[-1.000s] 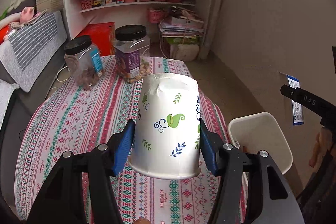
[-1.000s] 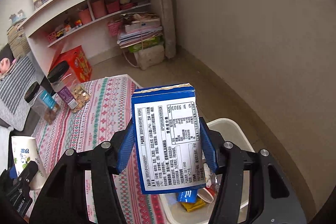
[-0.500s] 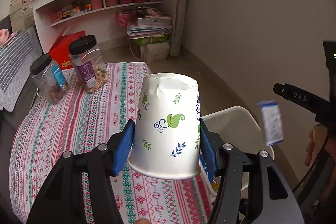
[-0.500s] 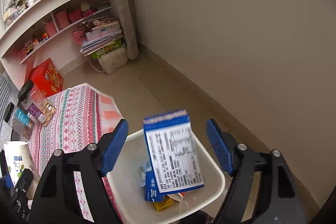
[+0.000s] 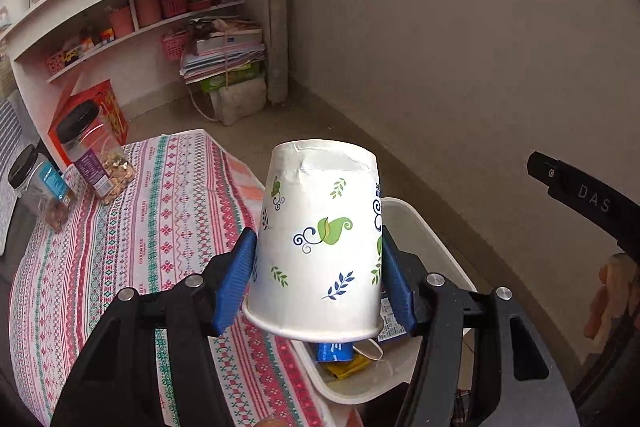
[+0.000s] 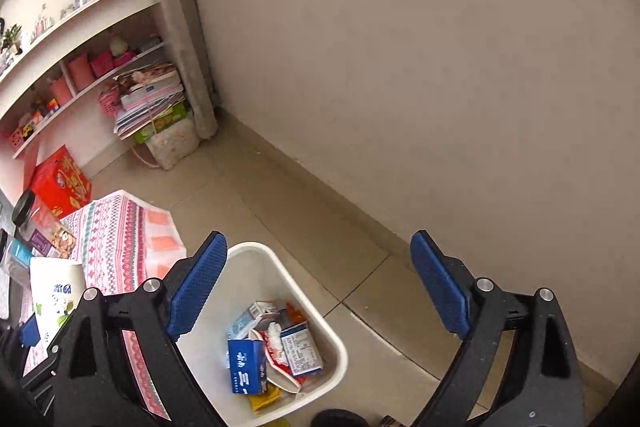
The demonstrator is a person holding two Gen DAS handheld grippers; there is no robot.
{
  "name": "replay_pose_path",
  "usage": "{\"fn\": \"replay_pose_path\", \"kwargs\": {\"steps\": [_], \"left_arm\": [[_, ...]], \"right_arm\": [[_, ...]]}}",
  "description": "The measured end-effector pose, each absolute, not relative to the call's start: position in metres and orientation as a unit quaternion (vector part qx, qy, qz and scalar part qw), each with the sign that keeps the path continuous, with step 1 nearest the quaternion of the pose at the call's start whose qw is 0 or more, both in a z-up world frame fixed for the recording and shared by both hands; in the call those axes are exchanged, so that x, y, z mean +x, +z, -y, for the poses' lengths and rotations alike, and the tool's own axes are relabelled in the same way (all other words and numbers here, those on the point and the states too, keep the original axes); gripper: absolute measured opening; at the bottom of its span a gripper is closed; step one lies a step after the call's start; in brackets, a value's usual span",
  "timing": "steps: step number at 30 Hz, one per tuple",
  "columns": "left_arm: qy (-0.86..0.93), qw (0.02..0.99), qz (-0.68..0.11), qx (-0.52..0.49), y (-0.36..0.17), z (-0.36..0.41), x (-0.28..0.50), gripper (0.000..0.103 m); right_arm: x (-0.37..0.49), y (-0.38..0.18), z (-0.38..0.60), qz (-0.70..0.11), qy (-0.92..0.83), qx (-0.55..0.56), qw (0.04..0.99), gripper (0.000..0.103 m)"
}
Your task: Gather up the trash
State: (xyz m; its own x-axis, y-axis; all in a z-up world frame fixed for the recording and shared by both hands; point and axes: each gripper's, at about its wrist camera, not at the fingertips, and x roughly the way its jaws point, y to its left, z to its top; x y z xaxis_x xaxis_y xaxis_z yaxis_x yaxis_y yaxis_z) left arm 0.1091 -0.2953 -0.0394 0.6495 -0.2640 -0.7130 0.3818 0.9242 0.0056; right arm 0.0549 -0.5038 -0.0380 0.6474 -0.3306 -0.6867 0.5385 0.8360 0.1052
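Note:
My left gripper (image 5: 318,281) is shut on an upside-down white paper cup (image 5: 320,239) with leaf prints, held above the table edge beside the white trash bin (image 5: 424,239). The cup also shows in the right wrist view (image 6: 54,297). My right gripper (image 6: 320,291) is open and empty above the bin (image 6: 280,267). Inside the bin lie a blue-and-white carton (image 6: 300,347), a blue box (image 6: 246,367) and other wrappers.
A table with a red patterned cloth (image 5: 120,247) carries two black-lidded jars (image 5: 94,151) at its far side. White shelves (image 5: 132,27), a stack of papers (image 5: 224,59) and a red box (image 6: 60,183) stand behind. A beige wall (image 6: 400,67) runs along the right.
My right gripper opened and the blue-and-white carton dropped into the bin. My left gripper carried the cup rightward toward the bin.

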Motion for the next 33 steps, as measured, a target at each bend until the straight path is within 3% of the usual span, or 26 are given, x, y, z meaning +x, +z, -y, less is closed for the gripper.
{"fn": "replay_pose_path", "kwargs": {"steps": [6, 16, 22, 29, 33], "left_arm": [[-0.192, 0.899, -0.38, 0.098, -0.043, 0.331, 0.113, 0.062], [-0.2, 0.892, -0.386, 0.119, -0.043, 0.364, 0.121, 0.077], [-0.175, 0.9, -0.379, 0.123, -0.043, 0.354, 0.119, 0.079], [-0.128, 0.92, -0.355, 0.106, -0.029, 0.32, 0.112, 0.091], [-0.107, 0.927, -0.347, 0.1, -0.019, 0.293, 0.112, 0.093]], "right_arm": [[0.04, -0.044, 0.524, -0.344, -0.257, 0.161, 0.889, 0.09], [0.029, -0.046, 0.539, -0.334, -0.273, 0.17, 0.886, 0.094], [0.022, -0.044, 0.536, -0.318, -0.262, 0.188, 0.891, 0.096], [0.035, -0.041, 0.51, -0.324, -0.23, 0.189, 0.898, 0.096], [0.043, -0.034, 0.48, -0.313, -0.214, 0.168, 0.91, 0.096]]}}
